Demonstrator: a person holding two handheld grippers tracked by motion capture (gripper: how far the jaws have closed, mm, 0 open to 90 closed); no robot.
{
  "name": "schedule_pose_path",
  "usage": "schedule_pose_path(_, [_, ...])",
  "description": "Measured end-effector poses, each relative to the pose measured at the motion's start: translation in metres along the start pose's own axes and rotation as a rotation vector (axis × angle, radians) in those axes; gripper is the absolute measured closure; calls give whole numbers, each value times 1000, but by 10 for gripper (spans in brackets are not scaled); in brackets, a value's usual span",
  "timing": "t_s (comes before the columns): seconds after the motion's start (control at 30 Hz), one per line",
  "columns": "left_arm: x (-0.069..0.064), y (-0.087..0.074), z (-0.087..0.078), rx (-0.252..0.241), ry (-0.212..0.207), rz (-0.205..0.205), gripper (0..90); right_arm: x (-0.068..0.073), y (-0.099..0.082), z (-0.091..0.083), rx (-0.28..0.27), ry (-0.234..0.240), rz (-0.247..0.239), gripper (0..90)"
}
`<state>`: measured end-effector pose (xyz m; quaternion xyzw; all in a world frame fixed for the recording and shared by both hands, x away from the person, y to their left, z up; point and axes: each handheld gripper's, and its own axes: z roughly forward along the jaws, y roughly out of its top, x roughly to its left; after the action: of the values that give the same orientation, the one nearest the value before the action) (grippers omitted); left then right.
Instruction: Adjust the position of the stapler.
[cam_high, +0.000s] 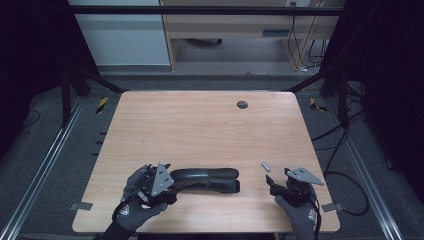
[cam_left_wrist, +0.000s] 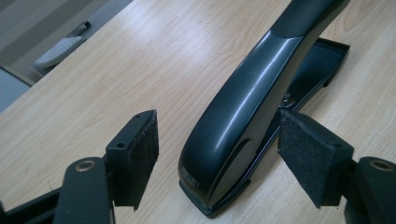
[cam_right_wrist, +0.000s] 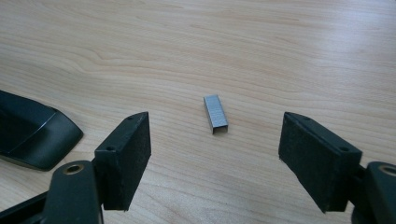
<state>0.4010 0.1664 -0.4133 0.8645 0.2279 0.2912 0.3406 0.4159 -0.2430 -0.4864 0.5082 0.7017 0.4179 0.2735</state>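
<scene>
Right tool (cam_right_wrist: 215, 161) — staples (cam_right_wrist: 215, 114) just ahead

Light wood-grain table (cam_high: 200, 125), rounded corners, set on grey carpeted floor (cam_high: 60, 165). Black long-arm stapler (cam_high: 207, 179) laid flat near front edge, left of centre, long axis run left to right. Small strip of staples (cam_high: 265, 166) laid just right of stapler, apart from it. Round dark cable grommet (cam_high: 242, 104) seen near far edge.
</scene>
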Motion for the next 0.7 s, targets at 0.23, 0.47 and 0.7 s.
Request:
schedule_pose_path(0.23, [-10,8,6,31,-1,77,277,-1,0,0,-2,-3,-5,280])
schedule_pose_path(0.47, [-20,17,9,44,13,149,278,0,0,-1,2,4,-8,317])
schedule_pose_path(0.7, [-31,25,13,54,30,208,277,1,-1,-1,8,7,-15,348])
